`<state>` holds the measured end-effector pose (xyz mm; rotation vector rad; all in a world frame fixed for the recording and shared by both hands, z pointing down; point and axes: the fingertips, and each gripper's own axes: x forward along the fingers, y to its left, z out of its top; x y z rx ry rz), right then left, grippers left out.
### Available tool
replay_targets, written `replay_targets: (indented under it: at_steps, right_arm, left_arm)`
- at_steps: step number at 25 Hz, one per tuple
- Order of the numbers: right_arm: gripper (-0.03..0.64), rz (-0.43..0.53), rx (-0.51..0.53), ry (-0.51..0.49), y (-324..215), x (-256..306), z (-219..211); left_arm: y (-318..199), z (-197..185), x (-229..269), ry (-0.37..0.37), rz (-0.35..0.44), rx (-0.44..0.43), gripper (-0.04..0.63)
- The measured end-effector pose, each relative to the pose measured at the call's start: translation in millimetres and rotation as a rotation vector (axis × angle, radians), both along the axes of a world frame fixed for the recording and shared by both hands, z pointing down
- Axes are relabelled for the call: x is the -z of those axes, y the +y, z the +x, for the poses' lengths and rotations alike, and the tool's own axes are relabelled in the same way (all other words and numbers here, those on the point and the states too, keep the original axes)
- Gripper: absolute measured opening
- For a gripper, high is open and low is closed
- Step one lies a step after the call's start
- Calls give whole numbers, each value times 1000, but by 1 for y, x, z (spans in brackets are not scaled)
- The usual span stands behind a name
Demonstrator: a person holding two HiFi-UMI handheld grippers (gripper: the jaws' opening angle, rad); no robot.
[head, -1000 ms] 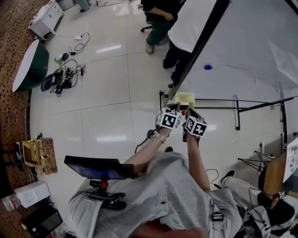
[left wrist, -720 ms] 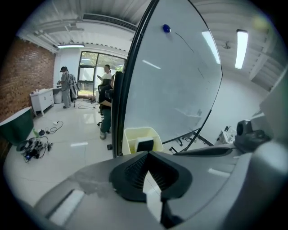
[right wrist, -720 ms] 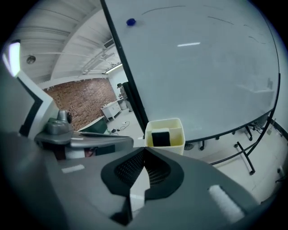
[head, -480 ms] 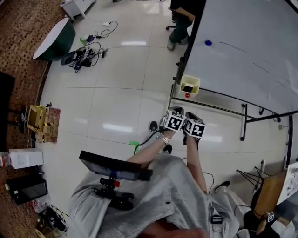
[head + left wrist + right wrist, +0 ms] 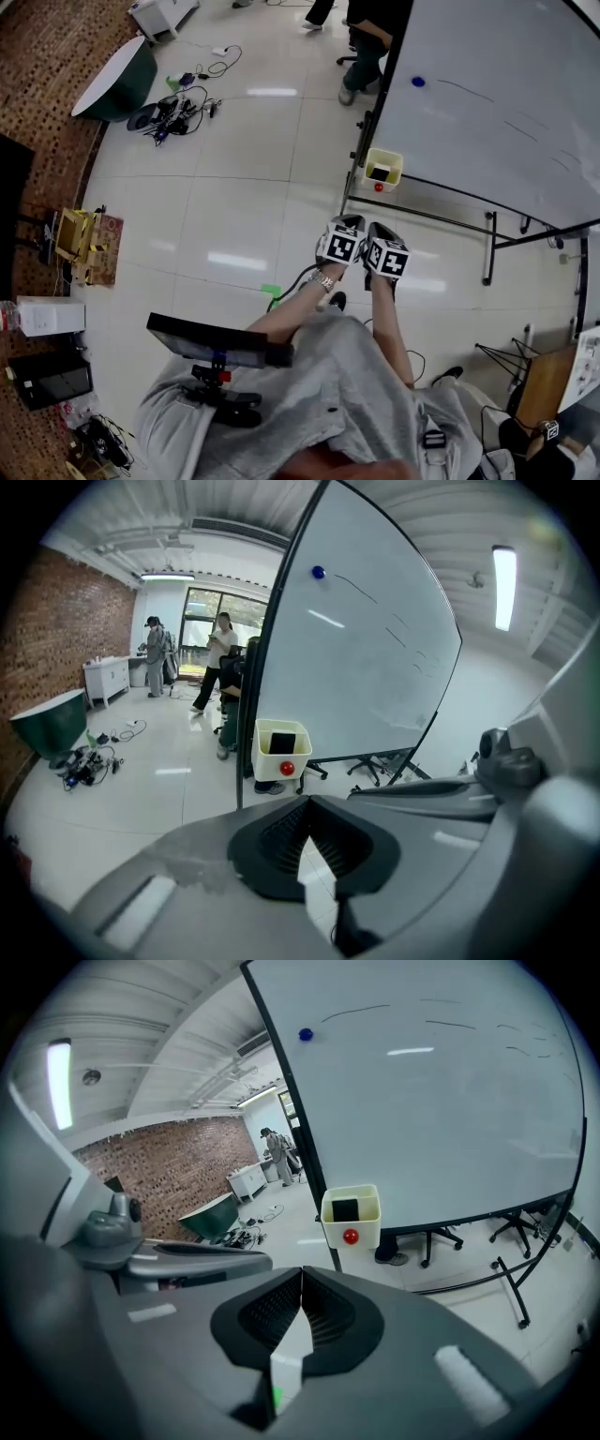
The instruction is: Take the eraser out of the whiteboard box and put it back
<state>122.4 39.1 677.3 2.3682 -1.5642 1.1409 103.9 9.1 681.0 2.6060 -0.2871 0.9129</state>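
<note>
Sitting in its yellowish box (image 5: 367, 1232) (red-dotted), the eraser (image 5: 346, 1208) looks black; left gripper (image 5: 307, 801) and right gripper (image 5: 301, 1272) closed.

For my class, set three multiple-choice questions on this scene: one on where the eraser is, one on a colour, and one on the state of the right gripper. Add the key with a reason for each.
1. Where is the eraser?
A) in the whiteboard box
B) on the floor
C) on the green table

2. What colour is the round dot on the front of that box?
A) blue
B) red
C) green

3. How do the jaws of the right gripper stand?
A) wide apart
B) closed on the eraser
C) closed together with nothing between them

Key:
1 A, the black eraser stands inside the pale yellow box at the whiteboard's lower corner.
2 B, the dot shows red in both gripper views.
3 C, the right gripper view shows the pads meeting, with only floor behind them.
</note>
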Motion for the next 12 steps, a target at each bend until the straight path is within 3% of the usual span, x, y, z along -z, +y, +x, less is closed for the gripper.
replay_targets:
  at_steps: [5, 12]
  right_arm:
    - [3, 0, 29, 16, -16, 5, -15]
    - [3, -8, 23, 29, -25, 10, -23]
  left_arm:
    - [-16, -21, -5, -14, -6, 24, 6]
    - [-24, -20, 12, 33, 4, 6, 6]
